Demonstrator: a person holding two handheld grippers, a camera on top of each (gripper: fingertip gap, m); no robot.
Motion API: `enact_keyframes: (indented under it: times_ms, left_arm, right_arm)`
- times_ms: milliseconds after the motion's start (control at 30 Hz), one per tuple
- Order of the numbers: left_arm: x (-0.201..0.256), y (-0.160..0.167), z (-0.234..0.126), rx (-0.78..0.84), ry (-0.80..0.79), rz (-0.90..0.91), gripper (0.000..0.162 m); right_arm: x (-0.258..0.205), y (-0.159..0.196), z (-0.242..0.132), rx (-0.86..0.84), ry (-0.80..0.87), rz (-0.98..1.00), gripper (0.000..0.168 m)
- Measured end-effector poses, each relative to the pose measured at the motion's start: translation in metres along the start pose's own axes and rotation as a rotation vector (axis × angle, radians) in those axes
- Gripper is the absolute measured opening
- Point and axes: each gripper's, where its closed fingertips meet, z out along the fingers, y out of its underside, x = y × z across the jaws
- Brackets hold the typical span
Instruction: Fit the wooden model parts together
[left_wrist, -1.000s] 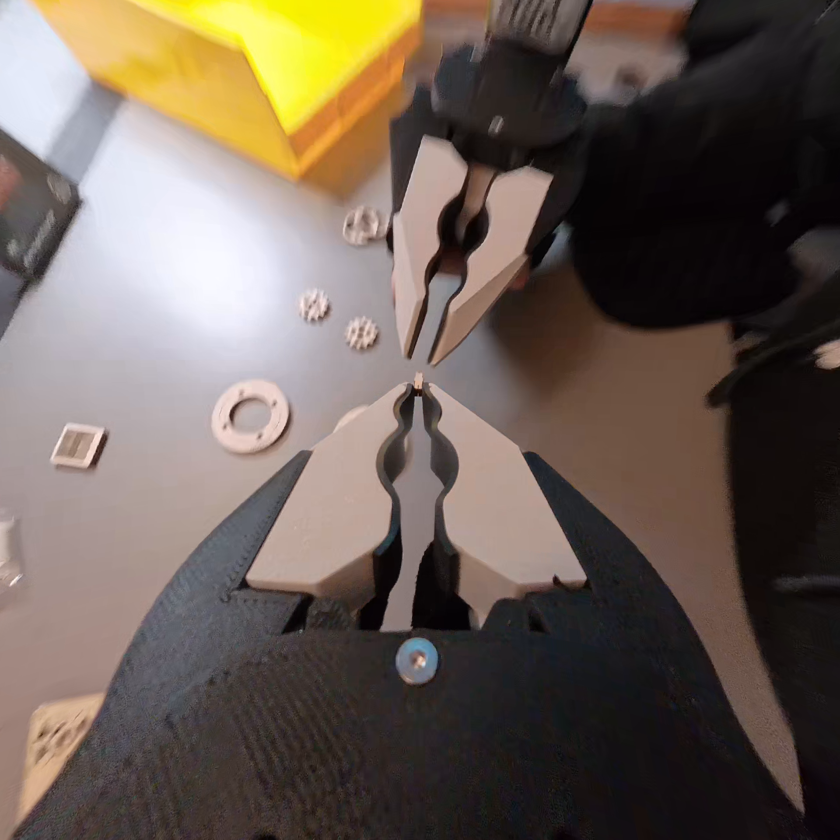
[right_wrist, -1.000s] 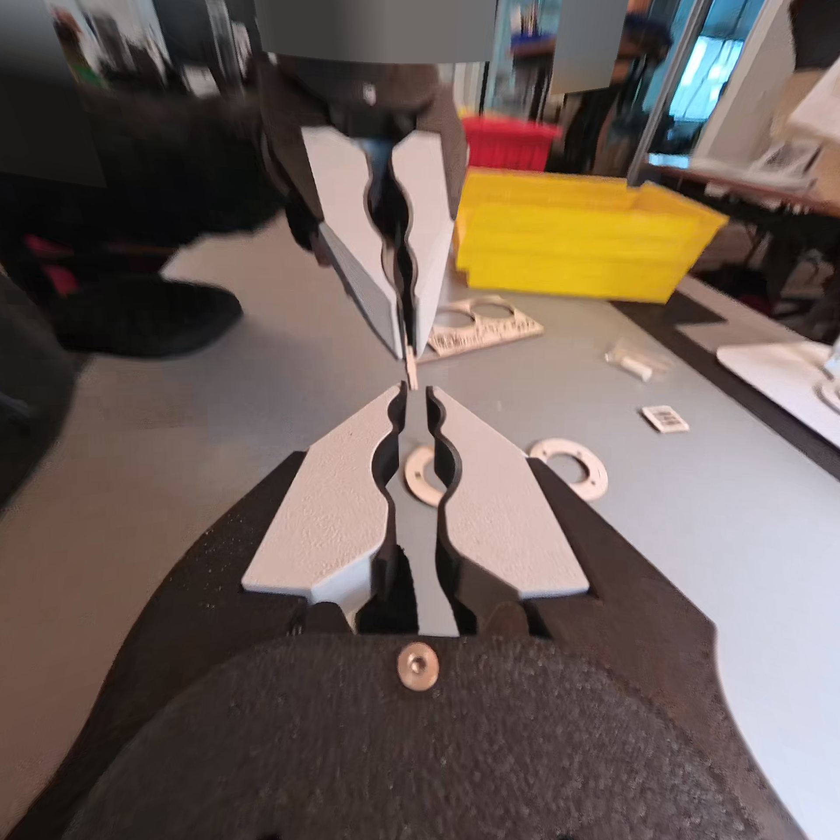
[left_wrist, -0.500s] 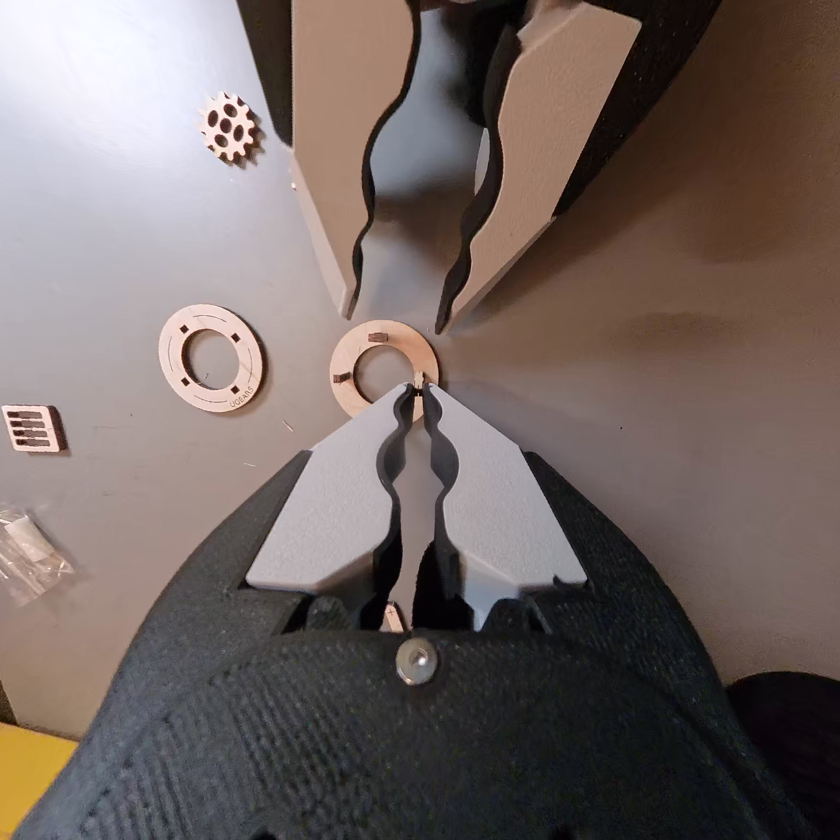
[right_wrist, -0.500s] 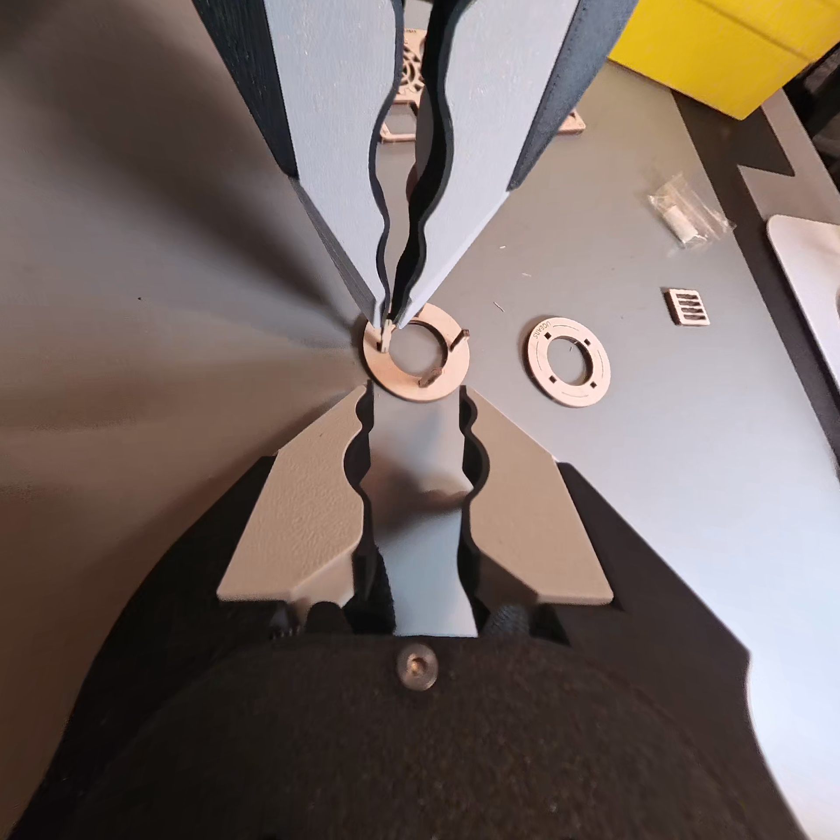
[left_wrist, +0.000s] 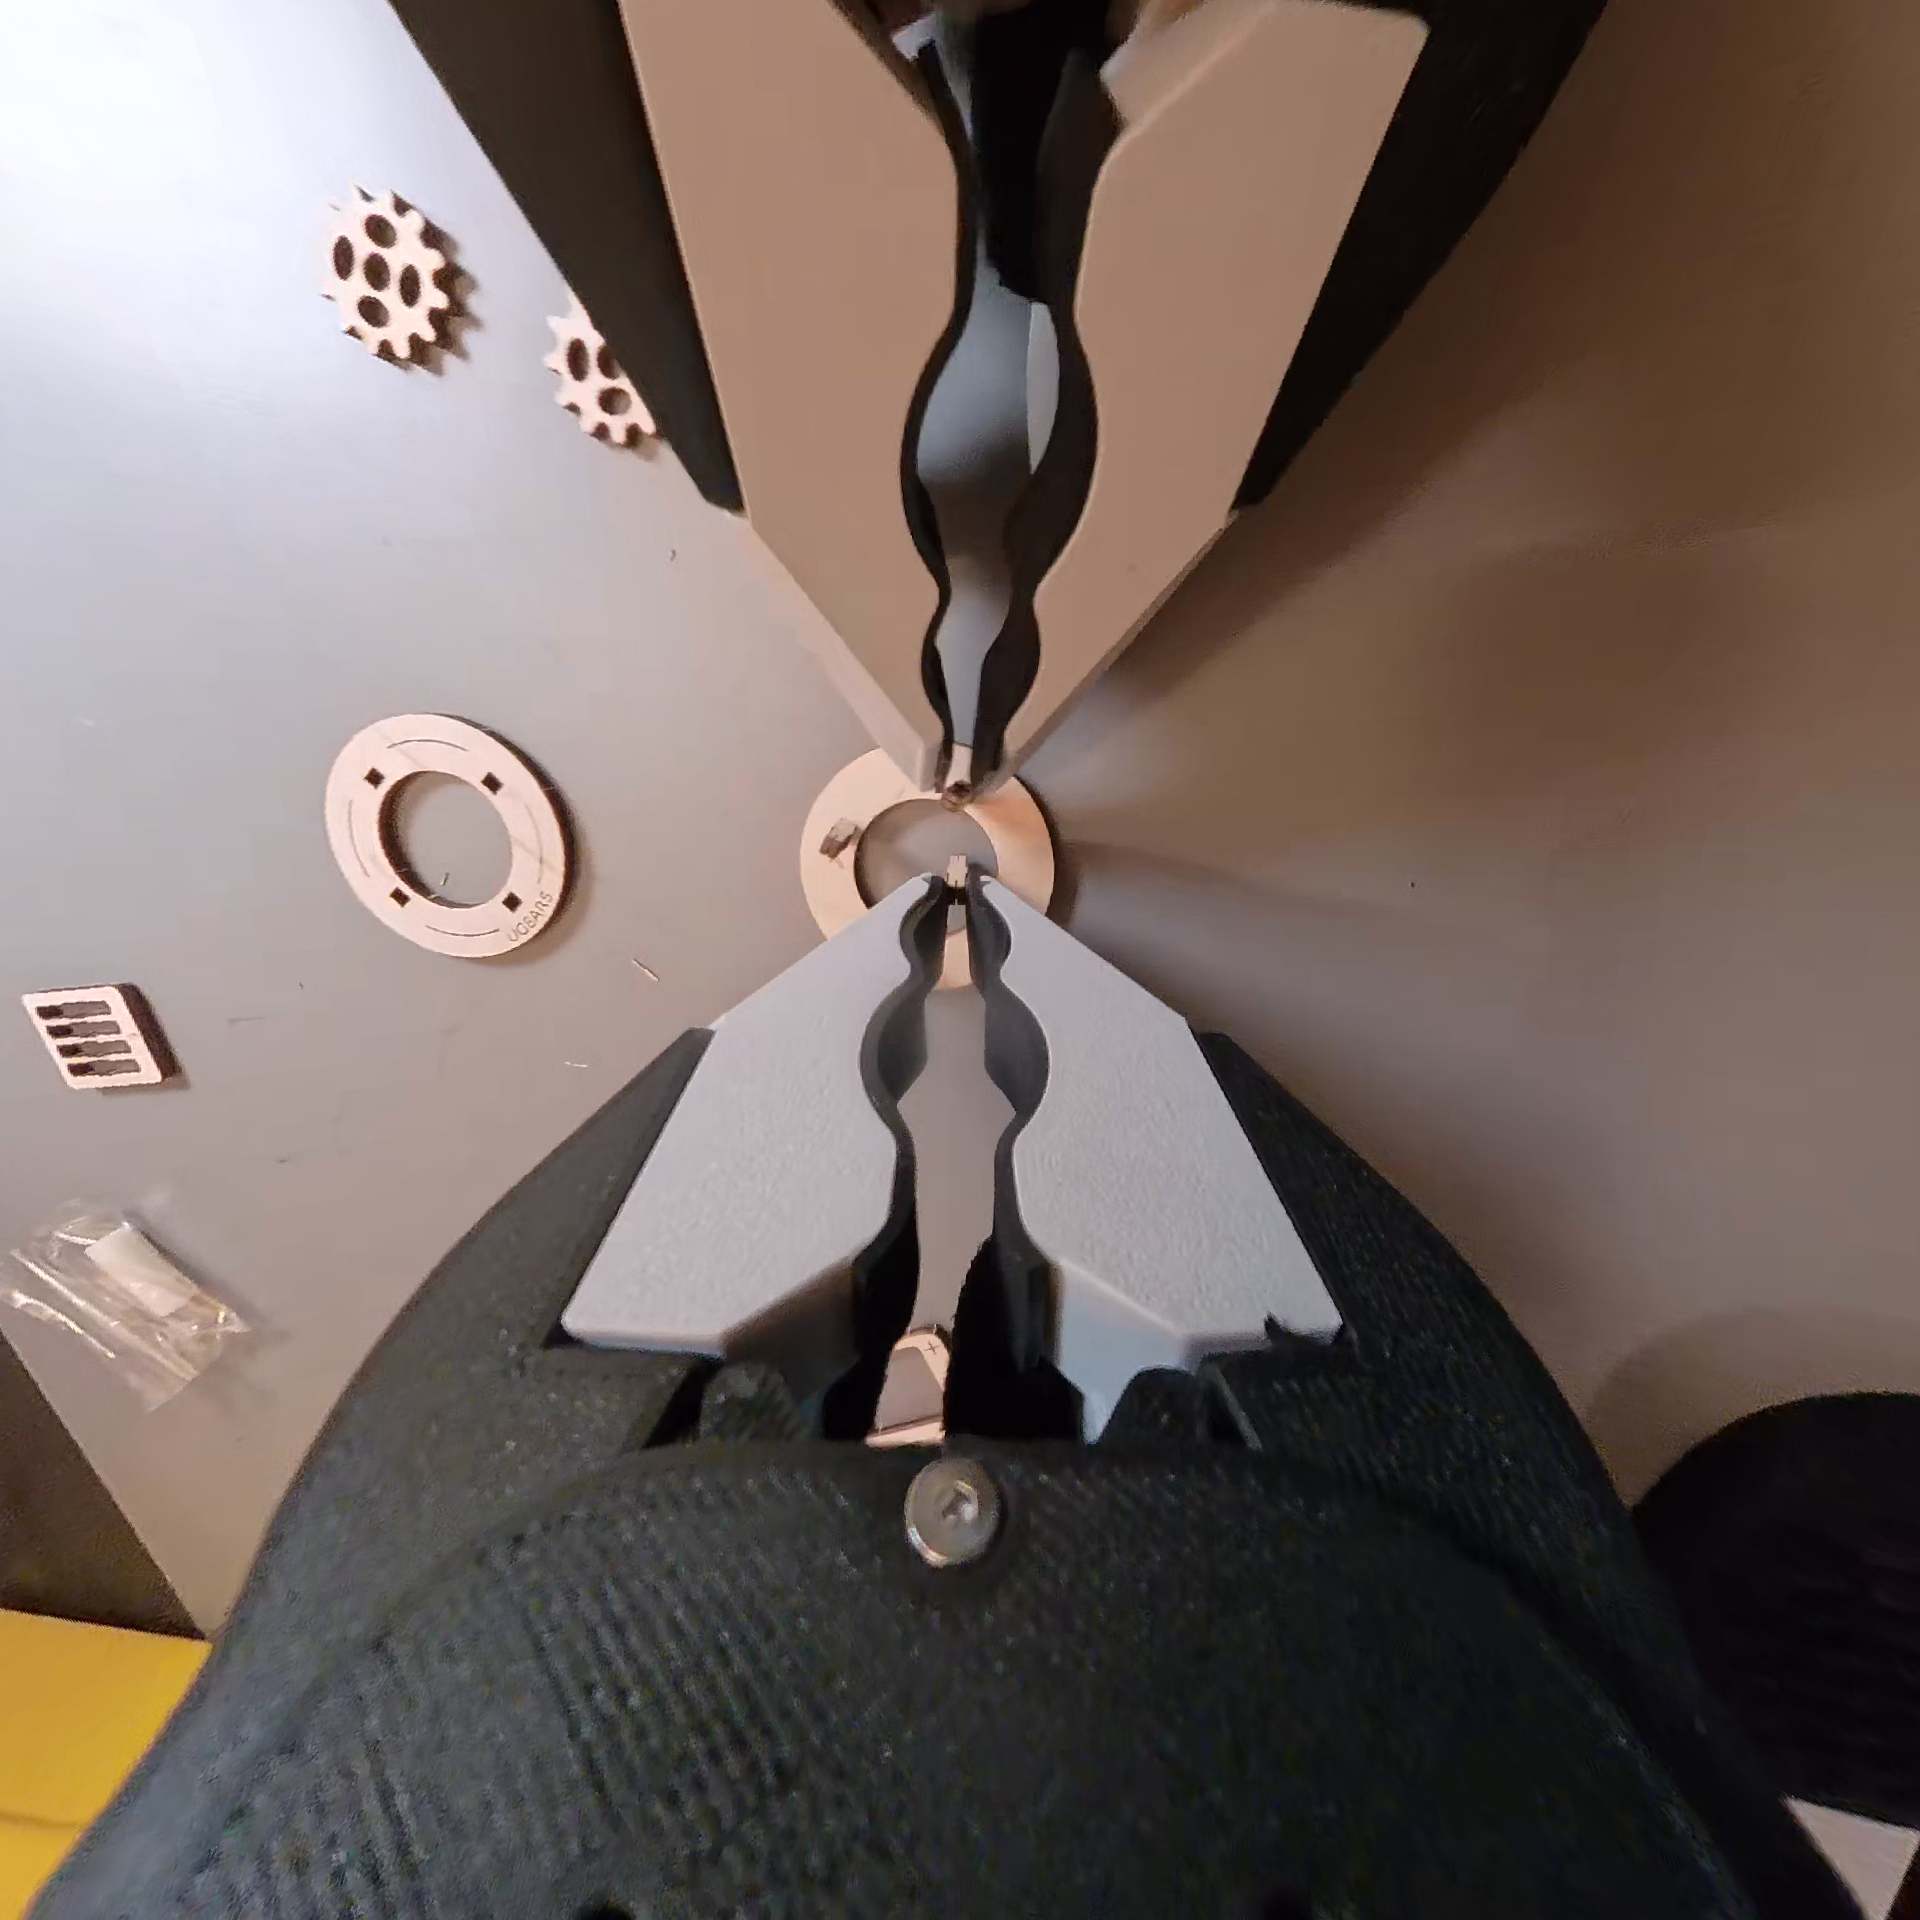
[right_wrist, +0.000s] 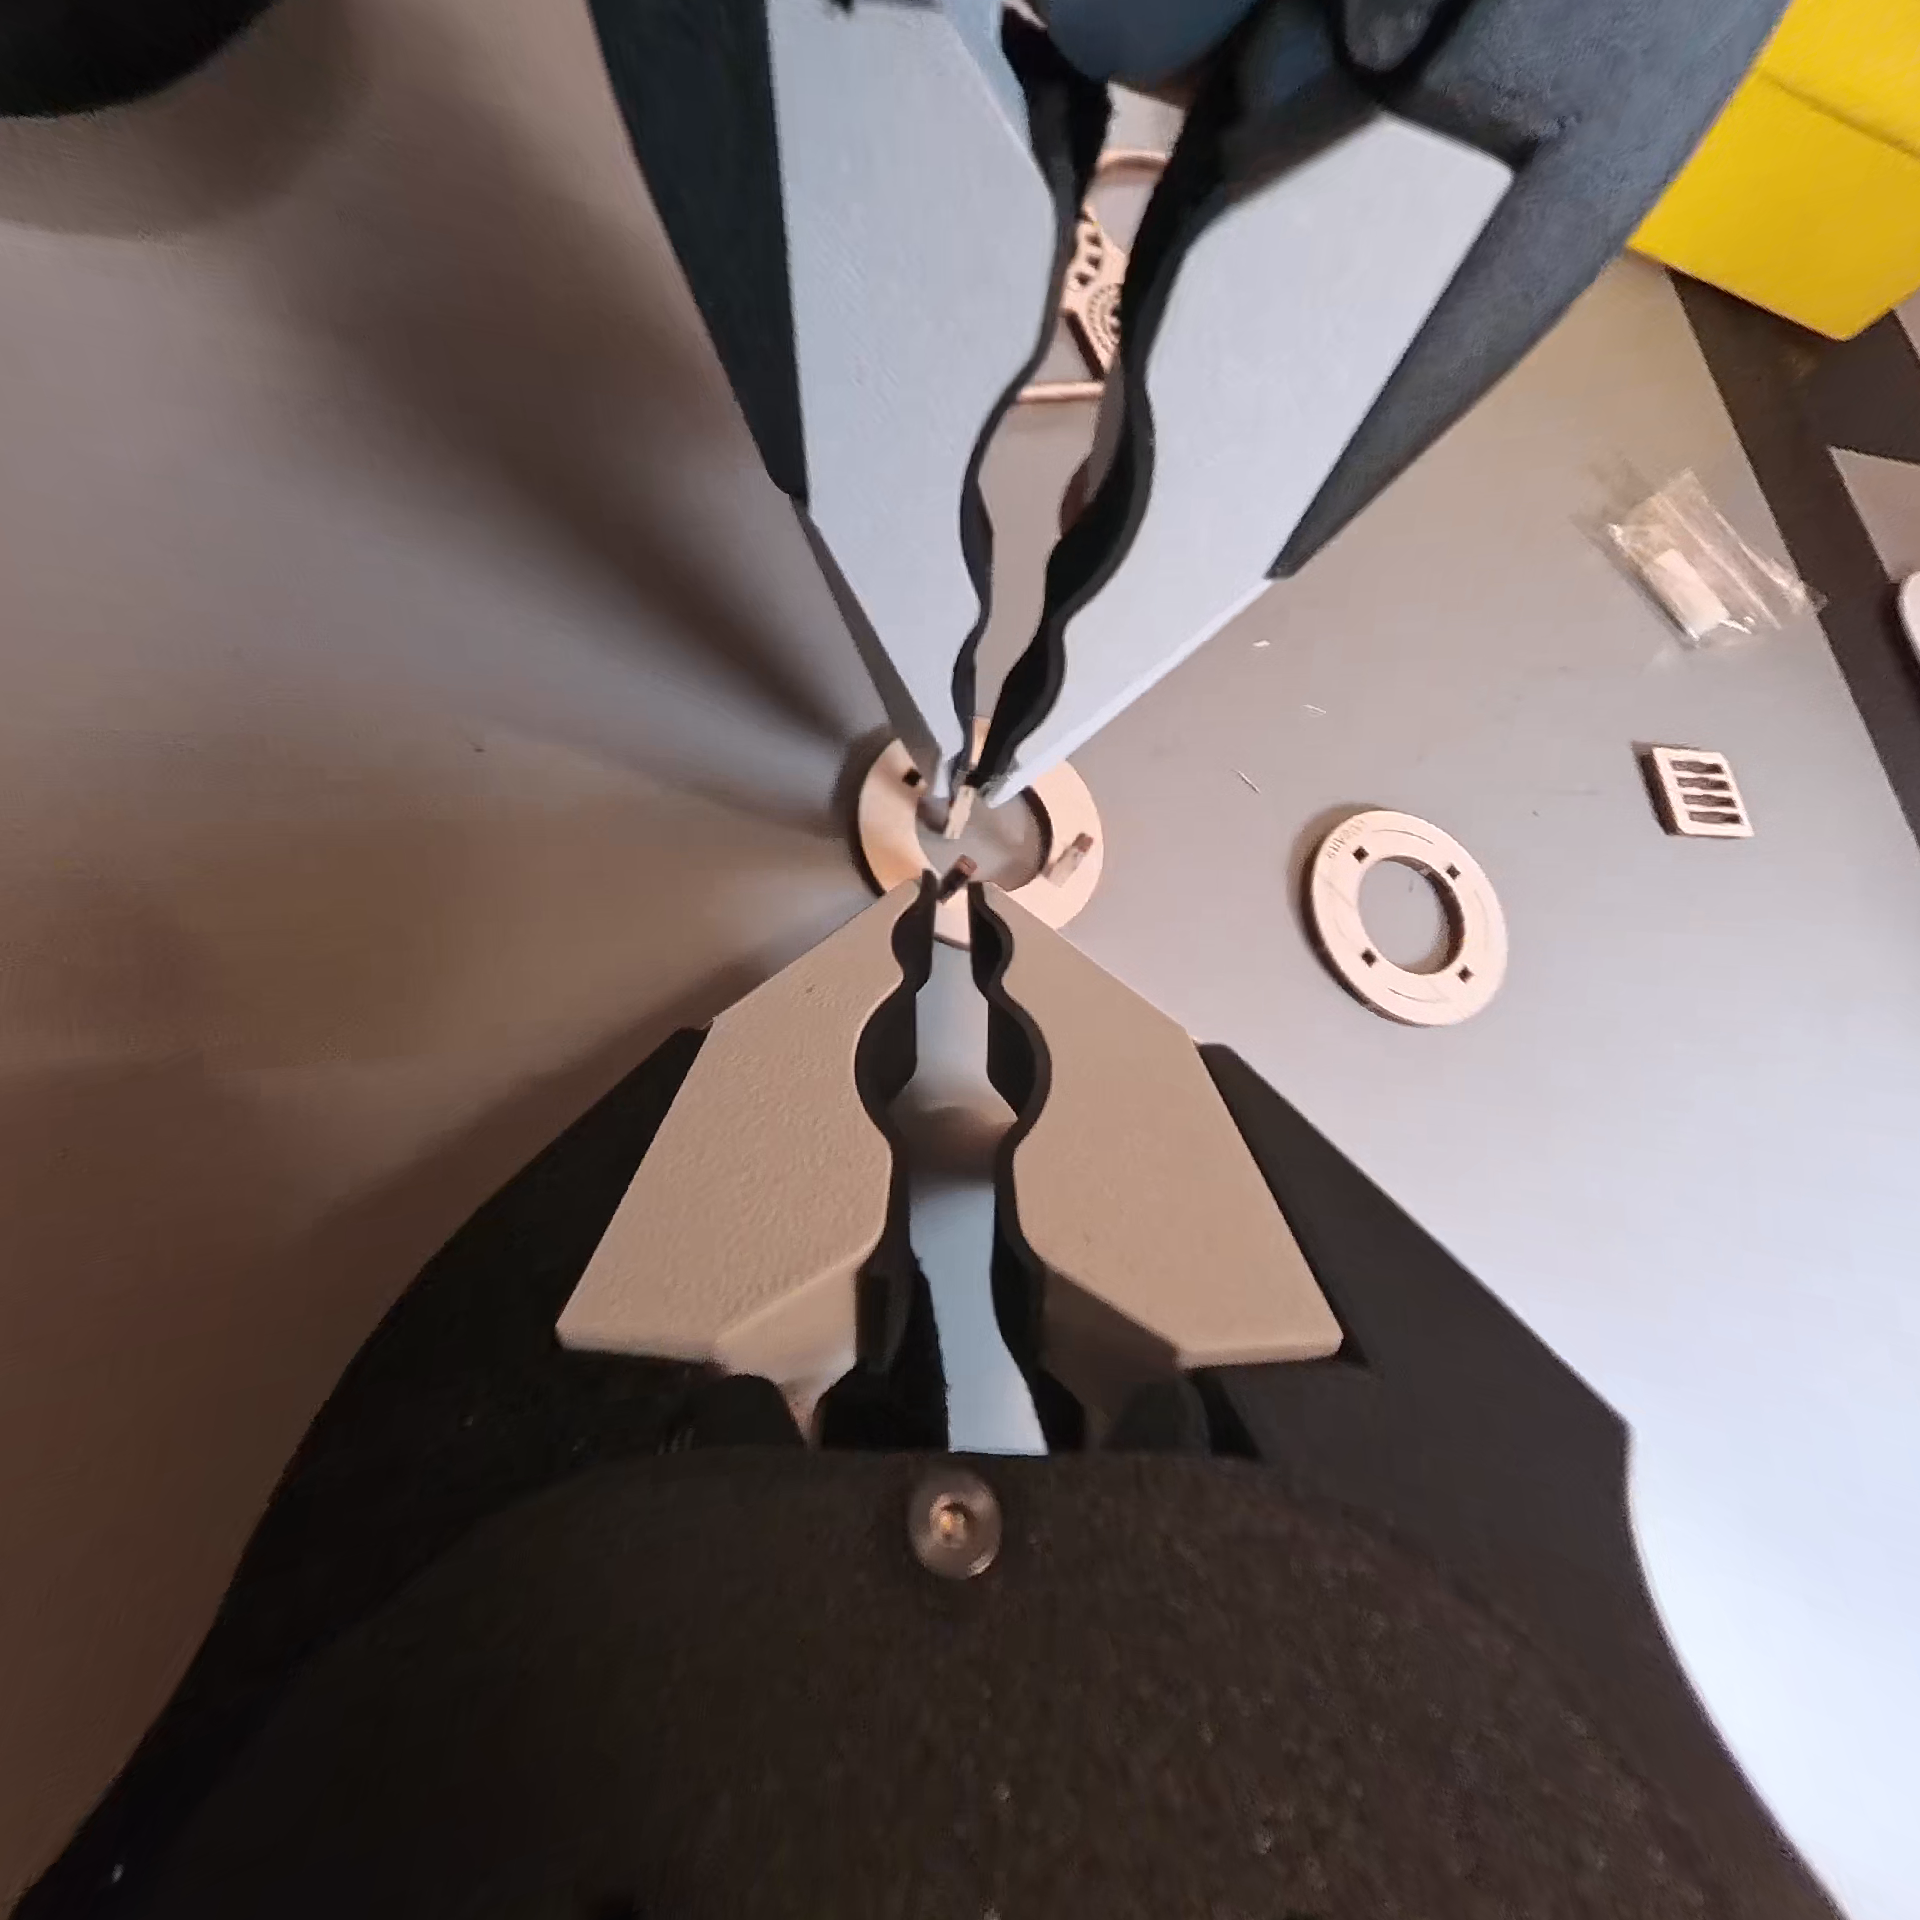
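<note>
Grey matte surface (left_wrist: 260, 644) carried the loose wooden parts under warm side light. Centre of work was a flat wooden ring (left_wrist: 1023, 836), lying on the surface between the two sets of converging tips; one small peg (left_wrist: 834, 837) already stood in a slot on it. Each gripper pinched a further tiny peg: left gripper (left_wrist: 951, 878) had its jaws closed on a peg (left_wrist: 954, 864) at the very tips, over the ring's near edge; right gripper (right_wrist: 948, 883) likewise had its jaws closed on a peg (right_wrist: 958, 871), tips meeting the ring from the opposite side. Judged handling: thin laser-cut ply, very light, stiff but brittle along the grain; pegs easy to flick out or snap if pressed askew, so hold low on the peg at the extreme tips and press straight into the slot. Ring was unrestrained and would likely slide under side load. Both grippers were pitched steeply down, nearly nose to nose above the ring. Farther out: a second ring (left_wrist: 449, 834) with four square slots, two small gears (left_wrist: 390, 275), a small slotted block (left_wrist: 99, 1034), a clear bag (left_wrist: 114, 1294), and a yellow bin (right_wrist: 1808, 187) at the edge.
</note>
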Motion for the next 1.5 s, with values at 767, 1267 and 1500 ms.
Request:
enact_keyframes:
  times_ms: [767, 1267, 1500]
  left_arm:
    - [0.014, 0.014, -0.011, -0.036, 0.104, 0.299, 0.002]
    - [0.014, 0.018, -0.007, -0.058, 0.087, 0.455, 0.002]
    - [0.014, 0.016, -0.007, -0.054, 0.099, 0.507, 0.002]
  right_arm:
    - [0.004, 0.001, -0.005, 0.010, -0.028, 0.031, 0.003]
    - [0.002, 0.005, 0.004, -0.040, -0.014, 0.067, 0.000]
    - [0.001, 0.005, 0.005, -0.030, -0.034, 0.076, 0.000]
